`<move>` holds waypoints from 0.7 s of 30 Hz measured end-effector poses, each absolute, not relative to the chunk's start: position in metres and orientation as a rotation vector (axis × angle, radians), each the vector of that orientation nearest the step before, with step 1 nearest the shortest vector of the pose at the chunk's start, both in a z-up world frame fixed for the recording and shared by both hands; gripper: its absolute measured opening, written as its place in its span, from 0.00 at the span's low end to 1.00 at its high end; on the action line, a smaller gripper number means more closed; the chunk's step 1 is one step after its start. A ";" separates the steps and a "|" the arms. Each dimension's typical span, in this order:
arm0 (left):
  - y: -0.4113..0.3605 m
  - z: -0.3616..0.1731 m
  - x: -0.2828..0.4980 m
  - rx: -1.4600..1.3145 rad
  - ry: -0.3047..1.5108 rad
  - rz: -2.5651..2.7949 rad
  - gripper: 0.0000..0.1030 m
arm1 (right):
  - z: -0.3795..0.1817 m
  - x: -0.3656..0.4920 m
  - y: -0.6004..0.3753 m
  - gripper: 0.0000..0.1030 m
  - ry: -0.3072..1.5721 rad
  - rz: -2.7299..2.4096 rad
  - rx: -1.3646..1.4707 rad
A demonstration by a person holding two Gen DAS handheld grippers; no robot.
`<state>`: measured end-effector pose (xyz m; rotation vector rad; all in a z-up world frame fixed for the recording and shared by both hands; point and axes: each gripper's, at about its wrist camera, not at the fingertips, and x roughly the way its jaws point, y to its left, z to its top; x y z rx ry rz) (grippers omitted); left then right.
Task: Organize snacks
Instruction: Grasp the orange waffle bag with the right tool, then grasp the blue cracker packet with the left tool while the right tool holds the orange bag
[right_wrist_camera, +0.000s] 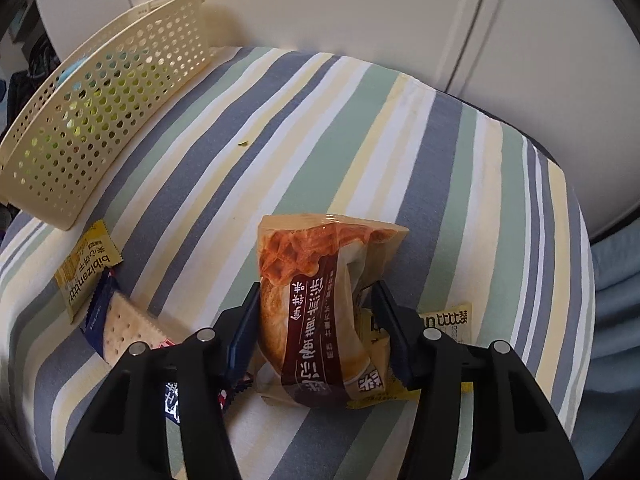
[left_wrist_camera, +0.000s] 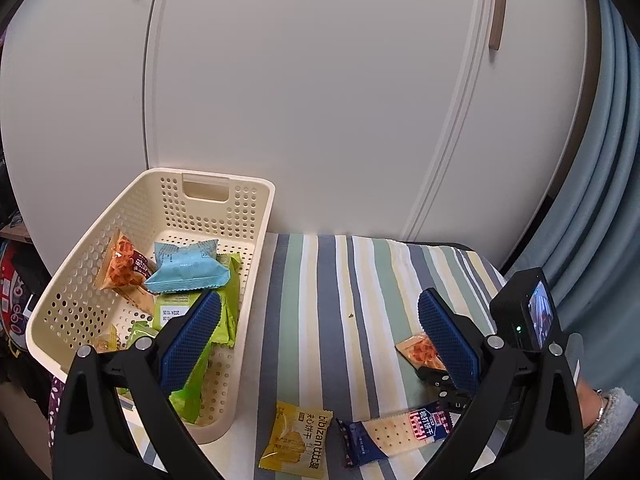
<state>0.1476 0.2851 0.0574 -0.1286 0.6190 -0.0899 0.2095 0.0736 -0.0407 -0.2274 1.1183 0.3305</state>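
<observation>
While the cream basket (left_wrist_camera: 244, 240) sits at the striped cloth's (right_wrist_camera: 360, 128) left edge against the white cupboard doors (left_wrist_camera: 320, 80), open cloth stretches beside it. Left gripper (left_wrist_camera: 320, 332) hovers spread wide and empty; right gripper (right_wrist_camera: 316, 332) pinches the orange waffle packet (right_wrist_camera: 316, 280) above a yellow packet (right_wrist_camera: 456, 320).

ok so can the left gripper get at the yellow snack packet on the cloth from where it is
Probably yes. The left gripper is open and holds nothing, and the yellow packet lies flat on the striped cloth just beside the basket, with nothing on top of it. The cracker packet lies close beside it.
</observation>
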 end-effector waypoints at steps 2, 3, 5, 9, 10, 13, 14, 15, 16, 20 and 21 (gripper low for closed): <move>0.283 0.054 0.150 -0.123 0.637 -0.113 0.97 | -0.038 0.208 0.060 0.53 1.110 0.289 -0.155; 0.281 0.053 0.151 -0.119 0.646 -0.123 0.97 | -0.036 0.207 0.053 0.53 1.104 0.275 -0.115; 0.278 0.049 0.153 -0.104 0.664 -0.141 0.97 | -0.033 0.204 0.040 0.53 1.088 0.254 -0.029; 0.268 0.036 0.155 -0.066 0.709 -0.189 0.97 | -0.028 0.196 0.017 0.50 1.042 0.242 0.114; 0.265 0.031 0.154 -0.052 0.724 -0.200 0.97 | -0.027 0.194 0.014 0.49 1.032 0.245 0.140; 0.250 0.010 0.153 0.003 0.813 -0.268 0.97 | -0.029 0.190 0.006 0.42 1.007 0.255 0.209; 0.243 0.003 0.152 0.042 0.846 -0.289 0.97 | -0.031 0.190 0.003 0.42 1.006 0.259 0.231; 0.233 -0.001 0.149 0.121 0.856 -0.276 0.97 | -0.032 0.191 0.001 0.42 1.003 0.261 0.247; 0.225 -0.005 0.145 0.173 0.870 -0.282 0.97 | -0.031 0.193 -0.001 0.42 0.995 0.267 0.258; 0.197 -0.011 0.131 0.338 0.896 -0.364 0.97 | -0.029 0.192 -0.003 0.42 0.980 0.285 0.268; 0.190 -0.011 0.127 0.384 0.889 -0.378 0.97 | -0.029 0.191 -0.003 0.42 0.977 0.289 0.267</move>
